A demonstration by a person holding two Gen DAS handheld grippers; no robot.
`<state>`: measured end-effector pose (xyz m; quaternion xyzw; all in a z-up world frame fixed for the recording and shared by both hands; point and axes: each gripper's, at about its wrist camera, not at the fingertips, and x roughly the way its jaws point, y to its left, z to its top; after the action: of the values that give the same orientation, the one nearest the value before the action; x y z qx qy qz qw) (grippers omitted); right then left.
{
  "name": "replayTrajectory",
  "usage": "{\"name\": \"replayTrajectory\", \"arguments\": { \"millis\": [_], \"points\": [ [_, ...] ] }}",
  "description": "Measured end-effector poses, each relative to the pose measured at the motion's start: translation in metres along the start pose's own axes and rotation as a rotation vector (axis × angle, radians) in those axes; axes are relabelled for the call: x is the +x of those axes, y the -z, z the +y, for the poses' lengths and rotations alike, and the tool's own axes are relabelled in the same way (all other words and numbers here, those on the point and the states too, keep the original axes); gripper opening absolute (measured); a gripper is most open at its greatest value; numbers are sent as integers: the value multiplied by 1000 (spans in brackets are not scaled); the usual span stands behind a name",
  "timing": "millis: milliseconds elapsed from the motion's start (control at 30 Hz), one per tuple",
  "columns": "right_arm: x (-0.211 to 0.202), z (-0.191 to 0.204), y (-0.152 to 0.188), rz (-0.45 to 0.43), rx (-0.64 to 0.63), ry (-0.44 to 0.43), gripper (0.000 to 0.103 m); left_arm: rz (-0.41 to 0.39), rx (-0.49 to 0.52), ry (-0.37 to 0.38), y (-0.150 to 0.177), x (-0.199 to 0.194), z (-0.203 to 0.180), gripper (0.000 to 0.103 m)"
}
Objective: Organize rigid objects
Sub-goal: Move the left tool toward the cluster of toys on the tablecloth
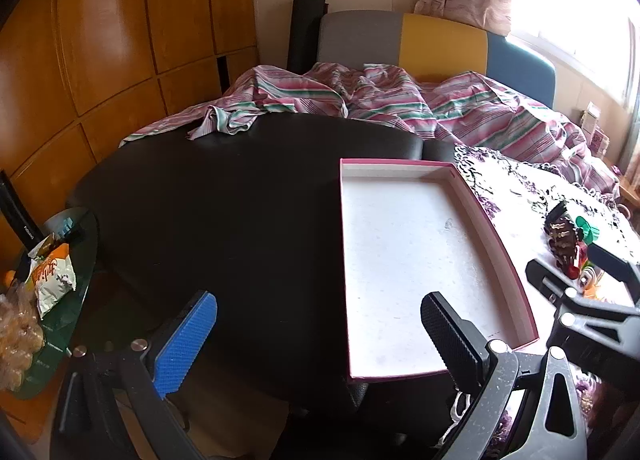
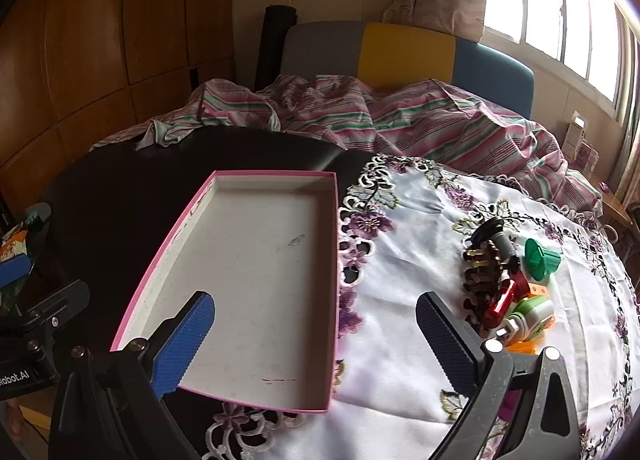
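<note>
The pink-rimmed tray [image 2: 256, 284] lies flat and bare inside, partly on the black table [image 2: 116, 196] and partly on the embroidered white cloth [image 2: 404, 300], its right wall running along the cloth's lace edge. To the right of the tray, well apart from it, a small cluster of rigid objects sits on the cloth: a dark brown hair clip [image 2: 482, 272], a green cap-shaped piece [image 2: 540, 258] touching the cluster's far side, a red piece [image 2: 502, 302], and a white-and-green item [image 2: 534, 314] on an orange base nearest the camera. The right gripper [image 2: 316, 340] has its jaws spread wide and holds nothing; its blue-padded finger sits over the tray's near left corner, and the other finger over the cloth just beside the cluster. The left gripper [image 1: 320, 340] is likewise spread wide and holds nothing; one finger is over the black table to the left of the tray [image 1: 416, 260], the other over the tray's near end. Beyond the tray lies a striped sheet [image 2: 360, 116]. Left of the tray, past the table edge, snack packets [image 1: 52, 276] rest on a glass stand [image 1: 86, 244].
</note>
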<state>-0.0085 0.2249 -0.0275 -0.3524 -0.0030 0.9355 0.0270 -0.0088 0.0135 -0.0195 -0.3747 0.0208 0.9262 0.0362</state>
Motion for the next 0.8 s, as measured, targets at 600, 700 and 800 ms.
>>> {"name": "replayTrajectory", "arguments": {
  "millis": [600,700,800],
  "points": [
    [-21,-214,-14,-38,371,140,103,61,144,250,-13,7,-58,103],
    [-19,-255,8,-50,487,192,103,71,196,310,-18,7,-79,103],
    [-19,-285,27,-20,653,164,103,67,259,341,-23,9,-110,103]
  ]
}}
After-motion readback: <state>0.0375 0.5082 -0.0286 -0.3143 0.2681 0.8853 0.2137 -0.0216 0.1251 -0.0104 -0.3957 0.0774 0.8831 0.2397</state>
